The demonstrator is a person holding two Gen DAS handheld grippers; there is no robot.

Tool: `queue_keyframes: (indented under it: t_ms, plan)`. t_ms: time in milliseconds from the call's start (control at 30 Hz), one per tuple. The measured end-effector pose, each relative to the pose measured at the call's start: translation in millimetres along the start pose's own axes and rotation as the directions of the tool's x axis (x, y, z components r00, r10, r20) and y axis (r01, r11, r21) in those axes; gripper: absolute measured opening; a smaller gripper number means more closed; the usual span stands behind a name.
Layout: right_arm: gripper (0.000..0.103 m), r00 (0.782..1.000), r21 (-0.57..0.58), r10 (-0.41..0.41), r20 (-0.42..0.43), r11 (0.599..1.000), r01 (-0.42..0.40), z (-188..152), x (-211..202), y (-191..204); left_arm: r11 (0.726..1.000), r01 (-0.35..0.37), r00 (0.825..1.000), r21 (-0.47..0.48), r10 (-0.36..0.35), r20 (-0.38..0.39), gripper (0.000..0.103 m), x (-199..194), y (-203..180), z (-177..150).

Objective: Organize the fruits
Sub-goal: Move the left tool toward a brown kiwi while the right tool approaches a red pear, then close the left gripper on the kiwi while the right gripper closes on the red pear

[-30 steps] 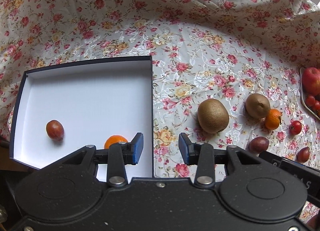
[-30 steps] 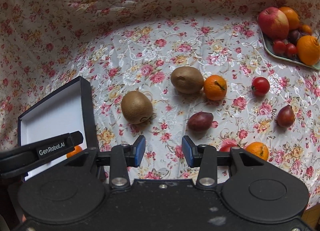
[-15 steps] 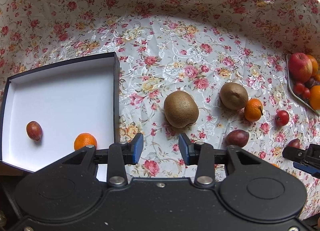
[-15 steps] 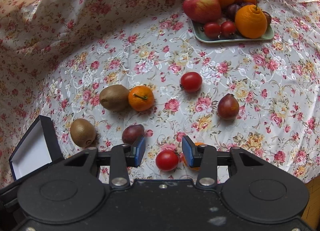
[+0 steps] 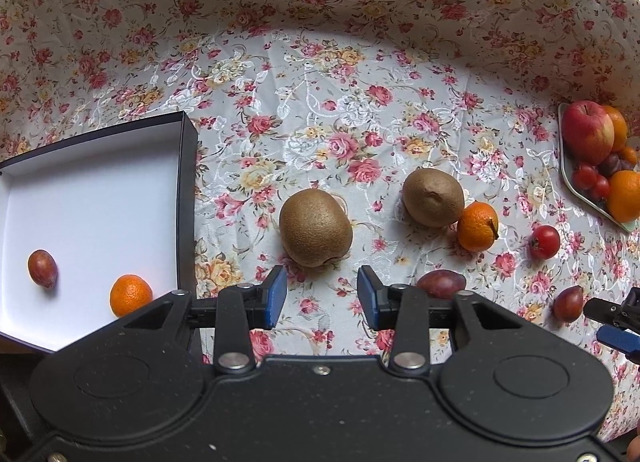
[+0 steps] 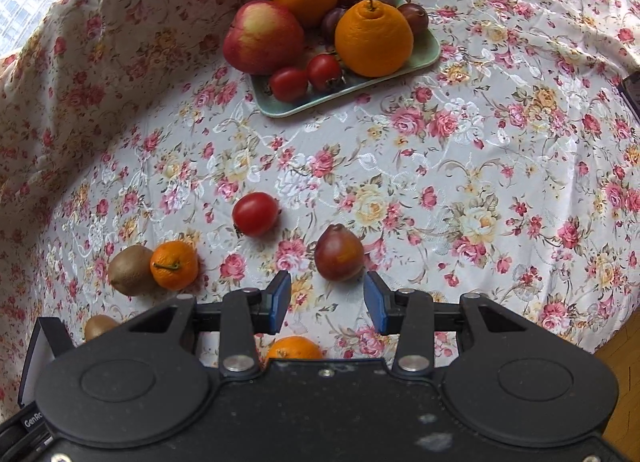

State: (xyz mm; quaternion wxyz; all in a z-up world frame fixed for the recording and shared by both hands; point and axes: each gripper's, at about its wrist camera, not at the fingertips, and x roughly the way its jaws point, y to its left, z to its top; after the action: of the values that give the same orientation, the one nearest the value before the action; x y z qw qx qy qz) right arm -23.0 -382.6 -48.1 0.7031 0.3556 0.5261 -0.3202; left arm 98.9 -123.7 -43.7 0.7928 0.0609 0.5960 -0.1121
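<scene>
A white-lined box (image 5: 92, 198) at nine o'clock holds a plum (image 5: 42, 268) and a mandarin (image 5: 131, 295). The left gripper (image 5: 322, 294), jaws parted and empty, hangs over a kiwi (image 5: 315, 227) at twelve o'clock. The right gripper (image 6: 327, 298), jaws likewise apart and empty, faces a dark red plum (image 6: 339, 252) at twelve o'clock.

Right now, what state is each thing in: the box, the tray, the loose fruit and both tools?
Box: open, holds one plum and one mandarin.
Tray: piled with fruit.
Near kiwi: loose on the cloth, just ahead of the left tool.
Dark red plum: loose on the cloth, just ahead of the right tool.
Left tool: open, holds nothing.
Right tool: open, holds nothing.
</scene>
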Motion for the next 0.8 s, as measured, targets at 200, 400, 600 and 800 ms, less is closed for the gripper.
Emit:
queue_keyframes:
  t_ms: [200, 400, 600, 800]
  plan:
    - [0.044, 1.000, -0.019, -0.009, -0.024, 1.000, 0.008, 10, 16, 0, 1.000, -0.005, 1.000, 0.022, 0.005, -0.002, 0.049, 8, -6, 6]
    - [0.044, 0.998, -0.044, -0.024, -0.064, 0.999, 0.021, 12, 32, 11, 1.000, 0.013, 1.000, 0.009, -0.012, -0.027, 0.049, 20, -2, 14]
    - [0.044, 0.994, -0.041, -0.083, -0.074, 0.996, 0.080, 19, 47, 10, 0.998, 0.046, 0.998, -0.031, -0.047, -0.043, 0.049, 28, 4, 23]
    - [0.040, 0.988, -0.049, -0.112, -0.109, 0.993, 0.107, 21, 62, 14, 0.997, 0.046, 0.997, -0.055, -0.049, -0.052, 0.052, 36, 6, 28]
